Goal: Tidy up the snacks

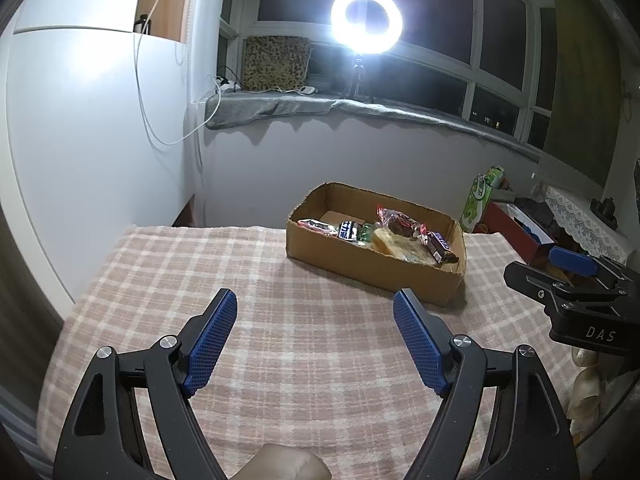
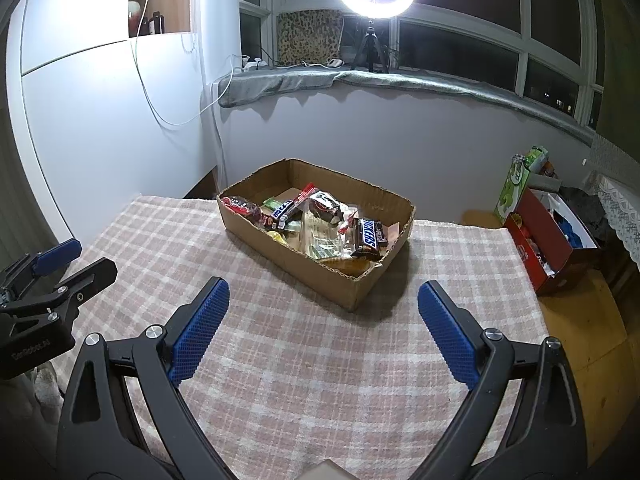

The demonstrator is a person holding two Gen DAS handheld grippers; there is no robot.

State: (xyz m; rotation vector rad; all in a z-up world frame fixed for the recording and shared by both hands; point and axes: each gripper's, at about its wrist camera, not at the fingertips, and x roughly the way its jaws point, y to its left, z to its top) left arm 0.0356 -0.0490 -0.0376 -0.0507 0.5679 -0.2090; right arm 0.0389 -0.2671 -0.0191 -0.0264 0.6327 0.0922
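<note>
Both grippers hang over the checked cloth (image 2: 320,360) that covers the surface, and neither one touches anything. The left gripper (image 1: 314,338) has its jaws spread wide, blue pads facing each other with only cloth between them. The right gripper (image 2: 324,330) matches it: jaws wide apart, nothing between the pads. Each gripper shows at the edge of the other's view, so they sit side by side, apart from each other.

Ahead of both sits the cardboard box (image 2: 288,256), an open tray resting on the cloth toward its far edge, set at an angle. The snacks are all inside it: a Snickers bar (image 2: 370,238) lies at the right end, a red wrapper (image 2: 244,206) at the left end, and a blue-and-white bar (image 1: 347,231) and a yellow piece (image 1: 386,240) lie in the heap between them. More clear and green wrappers are jumbled in there, too tangled to sort out.

Beyond the surface a ring light (image 1: 366,20) blazes on the windowsill against dark glass. Off to the right, lower down, stands a red box (image 2: 548,248) with a green carton (image 2: 514,188) just behind it.
</note>
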